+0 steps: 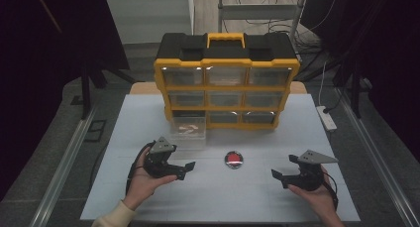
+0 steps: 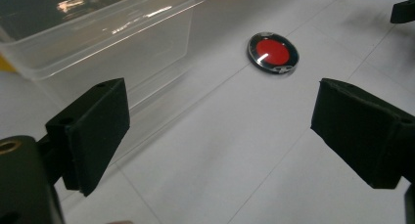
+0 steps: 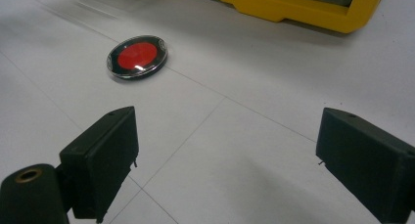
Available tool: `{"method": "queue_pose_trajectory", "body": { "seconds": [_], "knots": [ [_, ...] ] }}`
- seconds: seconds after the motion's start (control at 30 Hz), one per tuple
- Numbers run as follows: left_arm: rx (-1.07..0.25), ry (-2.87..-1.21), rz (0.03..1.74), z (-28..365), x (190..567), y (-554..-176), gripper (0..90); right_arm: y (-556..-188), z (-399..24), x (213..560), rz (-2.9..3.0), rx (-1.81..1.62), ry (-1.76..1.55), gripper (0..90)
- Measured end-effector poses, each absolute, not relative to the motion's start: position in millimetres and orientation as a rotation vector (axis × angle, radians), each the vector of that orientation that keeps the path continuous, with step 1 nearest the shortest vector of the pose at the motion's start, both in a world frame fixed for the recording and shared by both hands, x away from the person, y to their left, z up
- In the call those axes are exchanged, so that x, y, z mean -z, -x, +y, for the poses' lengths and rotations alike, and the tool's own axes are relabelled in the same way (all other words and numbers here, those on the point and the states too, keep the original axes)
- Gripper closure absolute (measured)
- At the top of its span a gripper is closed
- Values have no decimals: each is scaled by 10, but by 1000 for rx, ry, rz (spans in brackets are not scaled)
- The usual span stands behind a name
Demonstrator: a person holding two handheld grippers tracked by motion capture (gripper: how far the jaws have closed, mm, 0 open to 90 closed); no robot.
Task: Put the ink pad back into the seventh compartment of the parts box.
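Observation:
A round red disc with a dark rim (image 1: 234, 159) (image 2: 272, 53) (image 3: 137, 56) lies flat on the white table between both hands. My left gripper (image 1: 189, 169) (image 2: 220, 136) is held open to the disc's left, beside a clear plastic drawer (image 1: 188, 131) (image 2: 103, 43) pulled out of the organiser. My right gripper (image 1: 277, 177) (image 3: 230, 160) is open to the disc's right, nothing between its jaws. Neither gripper touches the disc.
A yellow and black drawer organiser (image 1: 226, 78) (image 3: 293, 9) stands at the back of the white table (image 1: 223, 202), with its bottom-left slot vacant. A white power strip (image 1: 327, 118) lies past the right edge. Dark curtains flank the sides.

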State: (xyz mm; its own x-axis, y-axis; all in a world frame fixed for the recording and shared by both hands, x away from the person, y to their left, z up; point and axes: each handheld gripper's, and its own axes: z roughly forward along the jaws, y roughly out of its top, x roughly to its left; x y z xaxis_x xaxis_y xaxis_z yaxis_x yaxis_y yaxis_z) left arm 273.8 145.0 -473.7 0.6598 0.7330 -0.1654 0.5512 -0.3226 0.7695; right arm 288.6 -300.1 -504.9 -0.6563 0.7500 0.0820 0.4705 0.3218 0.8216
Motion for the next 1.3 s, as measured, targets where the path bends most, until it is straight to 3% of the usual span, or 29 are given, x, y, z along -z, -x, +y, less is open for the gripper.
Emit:
{"method": "queue_pose_trajectory", "body": {
  "seconds": [1.3],
  "knots": [
    [-185, -2158, 851, 683, 4693, -3089, 82, -2887, -3007, 5056, 2284, -1253, -1097, 89]
  ]
}}
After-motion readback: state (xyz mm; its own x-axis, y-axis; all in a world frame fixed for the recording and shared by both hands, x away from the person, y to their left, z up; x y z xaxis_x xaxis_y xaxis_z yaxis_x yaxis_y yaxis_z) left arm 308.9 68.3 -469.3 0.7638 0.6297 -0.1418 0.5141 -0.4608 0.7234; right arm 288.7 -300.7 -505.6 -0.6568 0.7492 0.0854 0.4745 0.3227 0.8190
